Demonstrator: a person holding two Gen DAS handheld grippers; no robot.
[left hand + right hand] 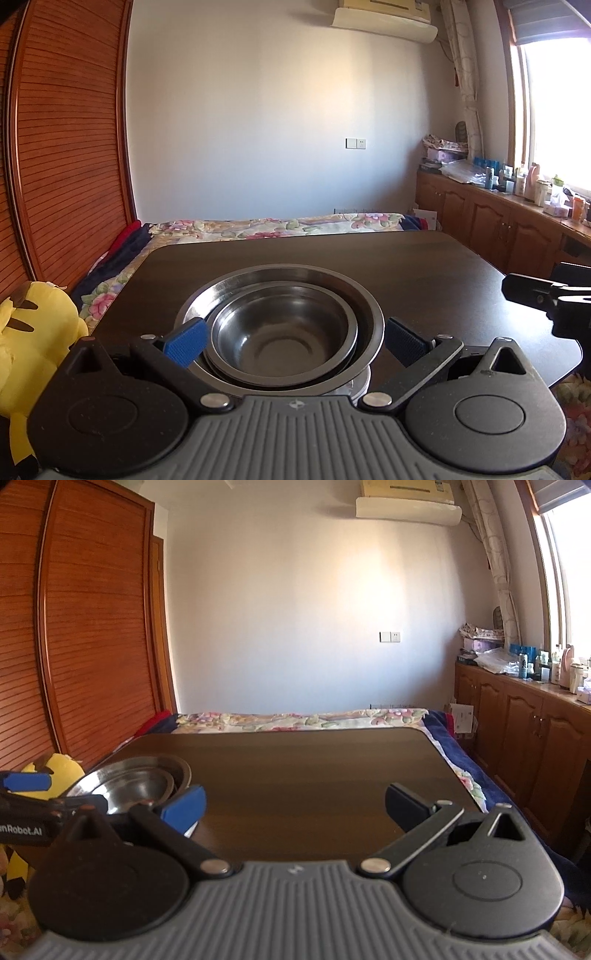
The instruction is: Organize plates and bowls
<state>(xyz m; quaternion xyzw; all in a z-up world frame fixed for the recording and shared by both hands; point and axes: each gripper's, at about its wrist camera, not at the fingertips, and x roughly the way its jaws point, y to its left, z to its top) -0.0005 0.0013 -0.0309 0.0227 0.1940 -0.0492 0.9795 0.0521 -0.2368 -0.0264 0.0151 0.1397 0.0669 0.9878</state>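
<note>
Left wrist view: nested round stainless-steel bowls look light, rigid, slippery; grip the rim. Both grippers' jaws wide, empty.

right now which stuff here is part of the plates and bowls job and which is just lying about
For the job:
- stacked steel bowls
- plate under them
- left hand-held gripper, open
- right hand-held gripper, open

Just lying about:
- yellow plush toy
- floral bedspread
- bottles on the cabinet

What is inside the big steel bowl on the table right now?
A smaller steel bowl sits nested inside the big steel bowl; it looks empty. Something pale shows beneath the stack's near edge, but the left gripper hides it.
</note>
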